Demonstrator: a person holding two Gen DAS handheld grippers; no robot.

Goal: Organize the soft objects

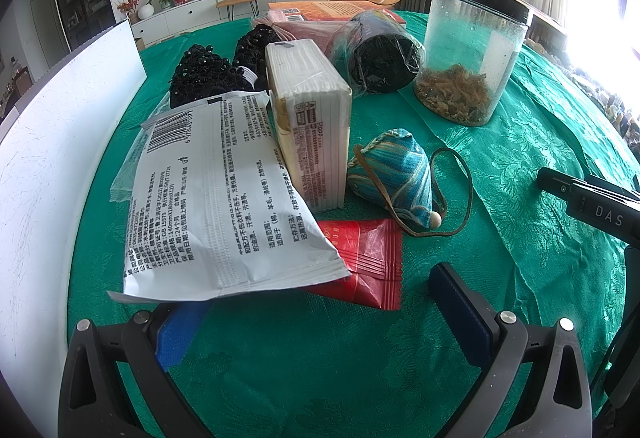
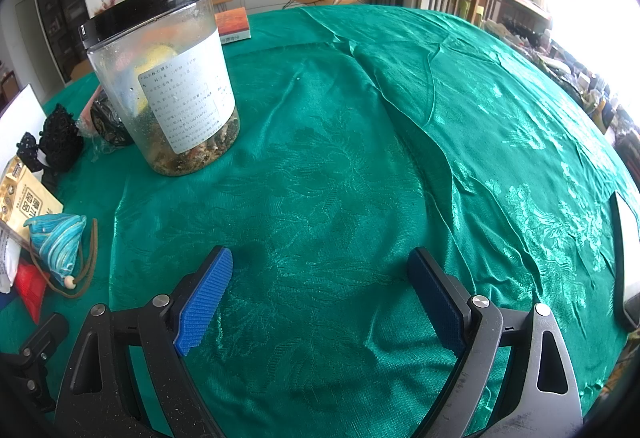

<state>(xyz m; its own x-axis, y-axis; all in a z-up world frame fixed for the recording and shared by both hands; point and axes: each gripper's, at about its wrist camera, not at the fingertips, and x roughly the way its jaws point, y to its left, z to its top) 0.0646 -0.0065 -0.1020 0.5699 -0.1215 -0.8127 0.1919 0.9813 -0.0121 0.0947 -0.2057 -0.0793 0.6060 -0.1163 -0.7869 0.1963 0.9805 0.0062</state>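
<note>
My left gripper (image 1: 316,302) is open, low over the green tablecloth (image 1: 320,366). The corner of a white wipes pack (image 1: 224,198) overhangs its left finger (image 1: 176,334). Behind the pack lie a red sachet (image 1: 368,262), an upright tissue pack (image 1: 308,118), a blue striped pouch (image 1: 392,178) with a cord, black beaded items (image 1: 212,74) and a dark roll in plastic wrap (image 1: 380,54). My right gripper (image 2: 320,298) is open and empty over bare cloth; the pouch (image 2: 60,242) lies to its left.
A clear jar with a black lid (image 1: 472,50) holds dried bits; it also shows in the right wrist view (image 2: 168,86). A white board (image 1: 52,142) stands at the table's left edge. An orange book (image 1: 332,8) lies at the back.
</note>
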